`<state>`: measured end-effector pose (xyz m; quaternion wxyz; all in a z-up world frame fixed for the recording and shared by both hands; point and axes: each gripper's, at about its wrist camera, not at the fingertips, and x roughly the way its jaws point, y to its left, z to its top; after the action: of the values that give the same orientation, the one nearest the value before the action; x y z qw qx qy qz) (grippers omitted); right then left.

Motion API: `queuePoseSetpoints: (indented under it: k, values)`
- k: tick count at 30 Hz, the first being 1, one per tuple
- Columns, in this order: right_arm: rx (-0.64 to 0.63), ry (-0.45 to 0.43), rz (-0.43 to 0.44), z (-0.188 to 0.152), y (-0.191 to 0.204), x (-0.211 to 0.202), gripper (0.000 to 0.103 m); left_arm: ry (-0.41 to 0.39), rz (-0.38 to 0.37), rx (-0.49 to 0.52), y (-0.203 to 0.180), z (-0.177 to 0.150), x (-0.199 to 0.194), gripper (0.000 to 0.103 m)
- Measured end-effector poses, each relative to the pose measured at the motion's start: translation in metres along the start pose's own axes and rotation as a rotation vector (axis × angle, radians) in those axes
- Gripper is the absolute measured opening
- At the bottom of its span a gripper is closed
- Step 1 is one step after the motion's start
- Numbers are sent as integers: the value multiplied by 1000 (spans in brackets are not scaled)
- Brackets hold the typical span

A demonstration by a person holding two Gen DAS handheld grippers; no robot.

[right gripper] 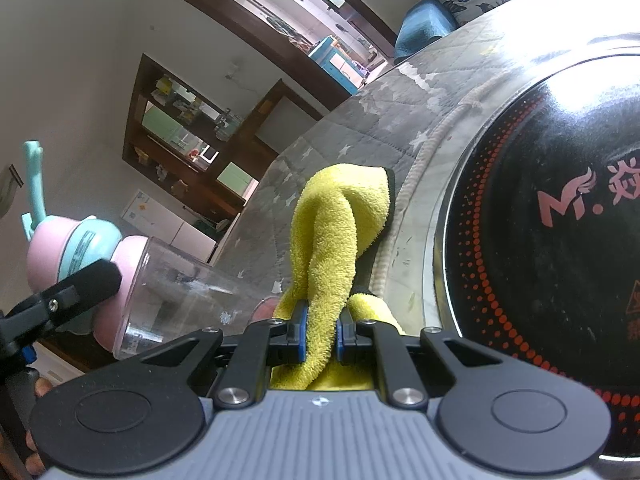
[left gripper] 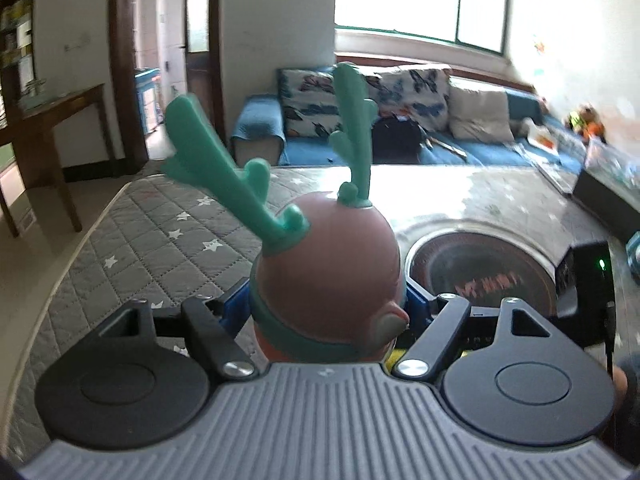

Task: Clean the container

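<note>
The left gripper (left gripper: 326, 304) clamps a clear bottle (right gripper: 180, 292) by its pink deer-head lid (left gripper: 326, 264) with teal antlers (left gripper: 224, 176), held beside the round black induction cooktop (right gripper: 560, 220). The right gripper (right gripper: 322, 336) pinches a yellow cloth (right gripper: 336, 232) just beside that cooktop.

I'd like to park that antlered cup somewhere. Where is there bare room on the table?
The quilted cover left of the round cooktop lies bare out to the table's edge. It is crowded at the cooktop's rim, where the yellow cloth hangs.
</note>
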<state>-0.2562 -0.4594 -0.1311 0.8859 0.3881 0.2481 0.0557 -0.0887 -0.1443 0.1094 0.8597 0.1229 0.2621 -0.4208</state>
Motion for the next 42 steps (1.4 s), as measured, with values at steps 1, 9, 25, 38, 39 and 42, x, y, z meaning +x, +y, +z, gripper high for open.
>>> queuePoseSetpoints:
  k: [1,9,25,38,39,42]
  values:
    - [0,-1,0,0,0,0,12,9,-9,17,1,1,-1,74]
    - [0,-2,-1,-1,0,0,11,83,-83,124,10,9,3,74]
    - [-1,-5,-8,-4,3,-1,12,23,-72,105,15,9,12,74]
    - [5,-5,-14,-4,3,-2,12,-192,214,-147,-19,-11,-4,86]
    - [5,-5,-14,-4,4,-3,12,-207,244,-159,-25,-14,-4,86]
    - [9,-5,-12,-3,3,-3,12,-217,357,-183,-42,-18,1,86]
